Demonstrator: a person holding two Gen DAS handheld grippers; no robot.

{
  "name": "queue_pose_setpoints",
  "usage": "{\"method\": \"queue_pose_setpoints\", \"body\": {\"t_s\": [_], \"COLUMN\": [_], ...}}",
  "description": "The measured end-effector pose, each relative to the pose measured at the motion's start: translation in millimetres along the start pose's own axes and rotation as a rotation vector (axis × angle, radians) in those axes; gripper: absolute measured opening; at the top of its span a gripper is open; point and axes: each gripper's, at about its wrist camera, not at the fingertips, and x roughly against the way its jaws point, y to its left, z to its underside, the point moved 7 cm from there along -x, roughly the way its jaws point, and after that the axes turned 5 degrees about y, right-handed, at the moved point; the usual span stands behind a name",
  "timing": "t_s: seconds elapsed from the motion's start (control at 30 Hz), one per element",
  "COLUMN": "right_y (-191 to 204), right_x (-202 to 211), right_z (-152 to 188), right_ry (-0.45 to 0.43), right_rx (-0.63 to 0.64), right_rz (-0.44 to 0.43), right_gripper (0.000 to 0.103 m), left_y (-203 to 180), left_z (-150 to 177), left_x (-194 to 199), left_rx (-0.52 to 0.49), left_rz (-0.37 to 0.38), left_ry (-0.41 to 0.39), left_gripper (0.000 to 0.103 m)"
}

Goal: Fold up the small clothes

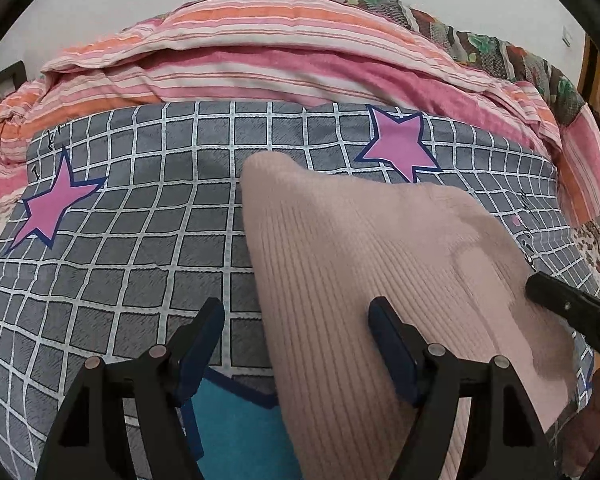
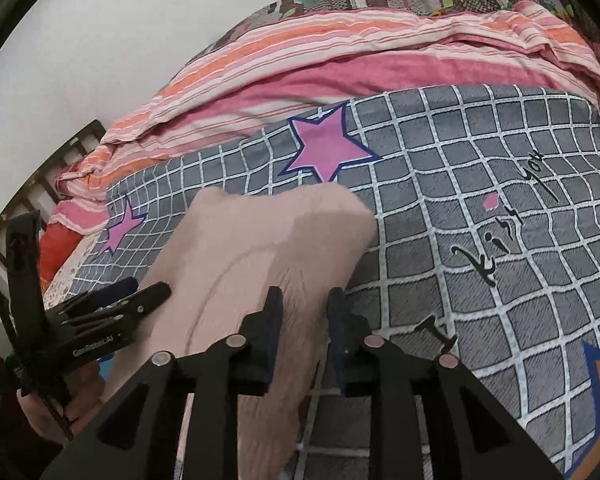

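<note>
A pale pink ribbed knit garment point(image 1: 360, 264) lies folded on a grey checked bedsheet point(image 1: 140, 216) with pink stars; it also shows in the right wrist view point(image 2: 244, 264). My left gripper point(image 1: 296, 316) is open, its jaws straddling the garment's left edge just above it. My right gripper point(image 2: 304, 304) has its jaws narrowly apart with a fold of the garment between them. The right gripper's finger also shows in the left wrist view point(image 1: 572, 304), at the garment's right side. The left gripper shows in the right wrist view point(image 2: 128, 296), at the garment's left side.
A bunched pink and orange striped quilt point(image 1: 284, 60) lies along the far side of the bed, with a patterned blanket point(image 1: 480, 36) behind it. A white wall is beyond. A dark bed frame point(image 2: 60, 160) shows at the left.
</note>
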Motion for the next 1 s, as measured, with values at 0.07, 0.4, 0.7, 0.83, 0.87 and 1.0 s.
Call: {"method": "queue_pose_setpoints", "body": {"t_s": [0.07, 0.4, 0.7, 0.83, 0.87, 1.0], "right_y": [3, -3, 2, 0, -2, -1], "right_x": [-2, -14, -6, -12, -13, -4], "right_z": [4, 8, 12, 23, 26, 19], "right_ry": [0.006, -0.019, -0.010, 0.007, 0.007, 0.009], "right_rx": [0.007, -0.013, 0.008, 0.039, 0.045, 0.046], "right_rz": [-0.001, -0.015, 0.051, 0.097, 0.104, 0.080], "right_gripper": [0.033, 0.014, 0.019, 0.019, 0.019, 0.021], "left_y": [0, -1, -1, -4, -3, 0], "left_z": [2, 12, 30, 58, 62, 50], "left_x": [1, 14, 29, 20, 22, 36], "left_rx": [0.004, 0.010, -0.019, -0.011, -0.004, 0.000], "left_rz": [0.006, 0.030, 0.035, 0.104, 0.113, 0.118], "left_ry": [0.003, 0.001, -0.028, 0.046, 0.026, -0.026], "left_gripper": [0.074, 0.074, 0.074, 0.077, 0.077, 0.076]}}
